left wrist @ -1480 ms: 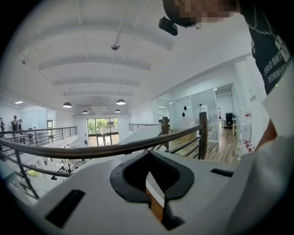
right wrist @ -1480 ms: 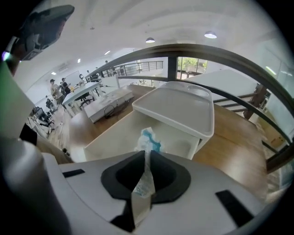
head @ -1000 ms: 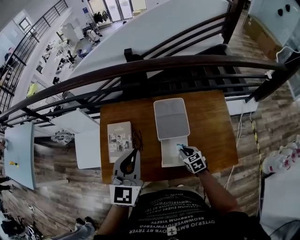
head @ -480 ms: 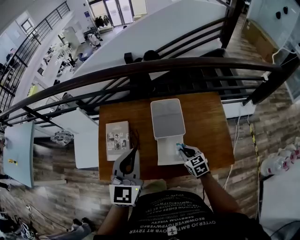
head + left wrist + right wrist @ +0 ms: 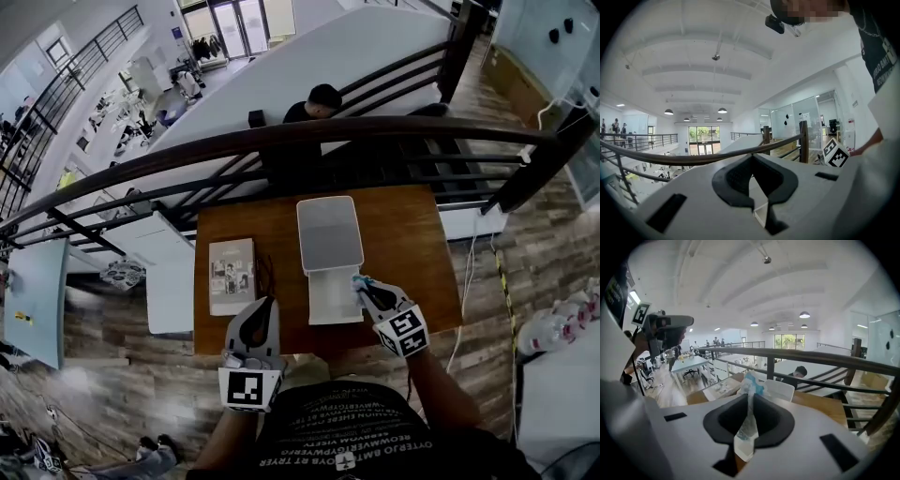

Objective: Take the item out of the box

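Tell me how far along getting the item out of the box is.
Done: the box lies open on the table. In hand: the right claw pinches a blue-and-white packet, apparently clear of the box. Left: setting it down, likely on the table. The left claw is shut and empty.

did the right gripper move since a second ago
Yes. The right gripper has risen out of the open white box, toward the head camera, its jaws shut on a white-and-blue packet.
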### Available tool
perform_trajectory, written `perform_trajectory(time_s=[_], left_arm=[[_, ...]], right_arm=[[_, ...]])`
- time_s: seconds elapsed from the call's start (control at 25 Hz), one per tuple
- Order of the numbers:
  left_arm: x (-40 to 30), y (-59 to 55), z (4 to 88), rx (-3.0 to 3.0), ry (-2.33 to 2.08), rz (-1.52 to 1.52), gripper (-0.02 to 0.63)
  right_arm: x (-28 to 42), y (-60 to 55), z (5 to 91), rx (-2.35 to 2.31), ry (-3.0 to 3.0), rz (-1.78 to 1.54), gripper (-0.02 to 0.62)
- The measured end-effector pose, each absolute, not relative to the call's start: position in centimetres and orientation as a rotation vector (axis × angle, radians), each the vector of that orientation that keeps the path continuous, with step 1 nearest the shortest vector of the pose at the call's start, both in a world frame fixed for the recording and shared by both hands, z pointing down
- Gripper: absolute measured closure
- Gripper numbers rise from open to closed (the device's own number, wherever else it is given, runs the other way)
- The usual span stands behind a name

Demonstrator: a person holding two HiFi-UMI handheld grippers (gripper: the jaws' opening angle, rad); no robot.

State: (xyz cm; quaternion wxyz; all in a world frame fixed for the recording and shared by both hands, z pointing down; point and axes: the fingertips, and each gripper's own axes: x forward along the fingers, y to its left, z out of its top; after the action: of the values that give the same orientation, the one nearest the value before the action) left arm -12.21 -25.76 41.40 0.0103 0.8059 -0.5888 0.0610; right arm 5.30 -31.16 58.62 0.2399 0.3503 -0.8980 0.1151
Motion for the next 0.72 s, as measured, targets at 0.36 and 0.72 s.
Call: perform_trajectory(time_s=[0.36,0.72], left_arm=[[-11.4,-22.8,41.0,2.527,-1.856,0.172,0.6],[-9.9,-20.4,40.2,2.539,-1.864,0.167,0.6]], right_arm=[[6.0,-29.1,51.3,1.004,-2.582,0.205,0.561],[7.7,-26.7,45.7,1.02,-2.671,0.118,0.561]])
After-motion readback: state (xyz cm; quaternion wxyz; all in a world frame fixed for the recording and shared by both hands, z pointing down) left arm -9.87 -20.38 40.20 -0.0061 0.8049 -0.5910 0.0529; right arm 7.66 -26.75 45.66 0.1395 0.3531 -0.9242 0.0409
